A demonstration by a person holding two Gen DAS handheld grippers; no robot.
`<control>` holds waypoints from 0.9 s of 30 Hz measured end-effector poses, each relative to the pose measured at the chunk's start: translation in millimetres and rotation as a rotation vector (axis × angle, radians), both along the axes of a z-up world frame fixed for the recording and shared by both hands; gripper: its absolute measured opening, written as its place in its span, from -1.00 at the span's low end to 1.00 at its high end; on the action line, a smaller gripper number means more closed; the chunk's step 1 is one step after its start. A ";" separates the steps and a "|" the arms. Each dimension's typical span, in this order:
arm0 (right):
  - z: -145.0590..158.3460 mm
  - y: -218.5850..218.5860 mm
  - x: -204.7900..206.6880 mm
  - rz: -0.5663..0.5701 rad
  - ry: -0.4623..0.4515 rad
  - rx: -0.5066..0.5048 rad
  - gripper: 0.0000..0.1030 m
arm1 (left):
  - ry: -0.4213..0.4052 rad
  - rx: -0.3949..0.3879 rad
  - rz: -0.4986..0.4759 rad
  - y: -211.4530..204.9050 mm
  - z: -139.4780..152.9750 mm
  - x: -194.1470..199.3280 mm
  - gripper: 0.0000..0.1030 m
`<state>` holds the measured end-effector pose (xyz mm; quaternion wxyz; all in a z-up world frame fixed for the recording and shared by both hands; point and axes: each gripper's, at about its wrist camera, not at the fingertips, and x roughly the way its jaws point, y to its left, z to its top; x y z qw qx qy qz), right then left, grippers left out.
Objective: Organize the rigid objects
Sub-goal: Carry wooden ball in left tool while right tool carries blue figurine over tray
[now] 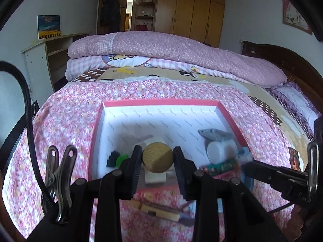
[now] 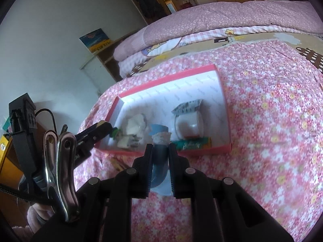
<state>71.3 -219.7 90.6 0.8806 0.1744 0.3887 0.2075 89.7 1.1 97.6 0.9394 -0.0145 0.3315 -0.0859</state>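
Note:
My left gripper (image 1: pixel 158 151) is shut on a round wooden knob (image 1: pixel 158 158), held over the near end of a pink-rimmed box (image 1: pixel 161 102) with a white inside. My right gripper (image 2: pixel 160 146) is shut on a small figurine with a blue hat (image 2: pixel 160 138), just at the box's near wall (image 2: pixel 203 151). Inside the box lie a white jar (image 1: pixel 219 151), a grey patterned piece (image 1: pixel 216 134), a green packet (image 1: pixel 220 166), a white block (image 1: pixel 155 178) and a dark blue and green item (image 1: pixel 117 159). The right gripper (image 1: pixel 249 167) shows at the box's right corner.
The box rests on a bed with a pink flowered cover (image 1: pixel 66 125). A folded pink quilt (image 1: pixel 181 52) lies behind it. A yellowish stick-like thing (image 1: pixel 161 211) lies on the cover in front of the box. A shelf (image 1: pixel 50 56) stands left, a dark headboard (image 1: pixel 292 66) right.

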 end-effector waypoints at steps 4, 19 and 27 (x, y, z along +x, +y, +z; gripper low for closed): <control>2.0 1.2 12.0 -0.007 -0.008 0.006 -0.69 | -0.004 0.002 0.006 0.3 -0.9 15.0 -0.36; -3.8 16.7 49.8 -0.018 -0.036 -0.051 -0.69 | 0.023 -0.009 0.065 8.3 -20.0 54.9 -0.36; -7.8 23.9 64.4 -0.014 -0.032 -0.064 -0.69 | 0.049 -0.008 0.069 9.0 -31.6 69.1 -0.36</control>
